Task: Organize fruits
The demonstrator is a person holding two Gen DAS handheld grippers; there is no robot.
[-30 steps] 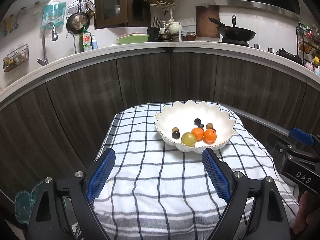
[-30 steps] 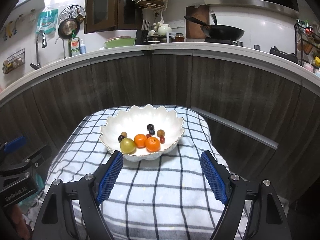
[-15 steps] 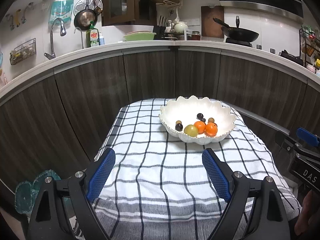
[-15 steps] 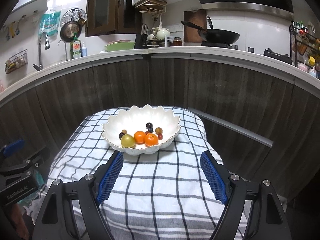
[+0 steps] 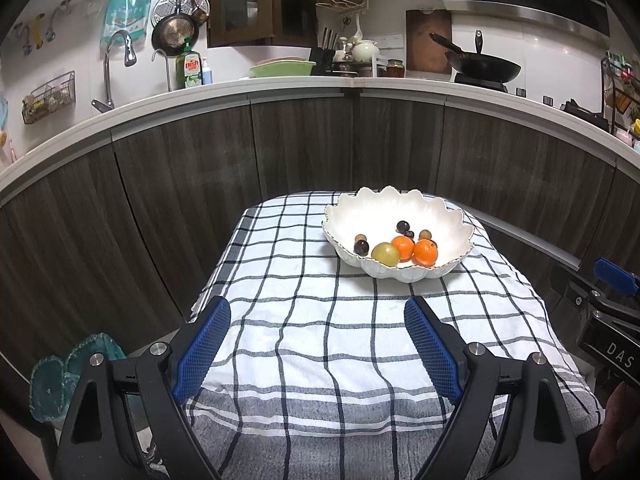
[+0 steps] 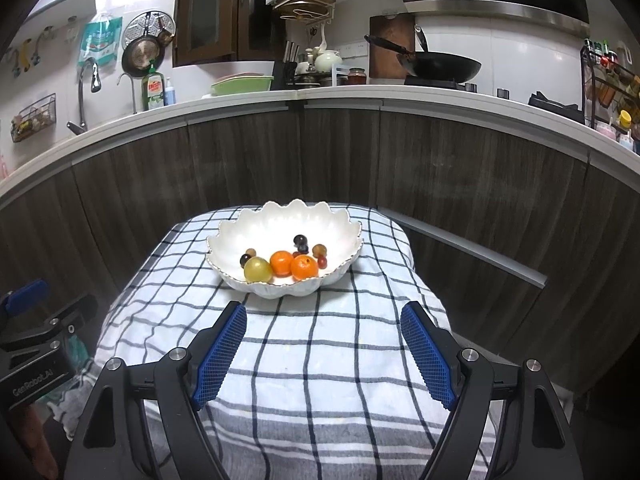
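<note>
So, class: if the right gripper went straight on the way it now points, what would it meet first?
Probably the near rim of the bowl. The right gripper is open and empty over the cloth, with nothing between. Its height is unclear, so it might graze the cloth first.

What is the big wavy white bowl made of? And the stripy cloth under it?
The white scalloped bowl looks like glazed ceramic: smooth and shiny, with a thin gold line along its wavy rim. The black-and-white checked cloth looks like soft woven cotton: matte, with a visible weave, and it sags and wrinkles at the edges.
</note>
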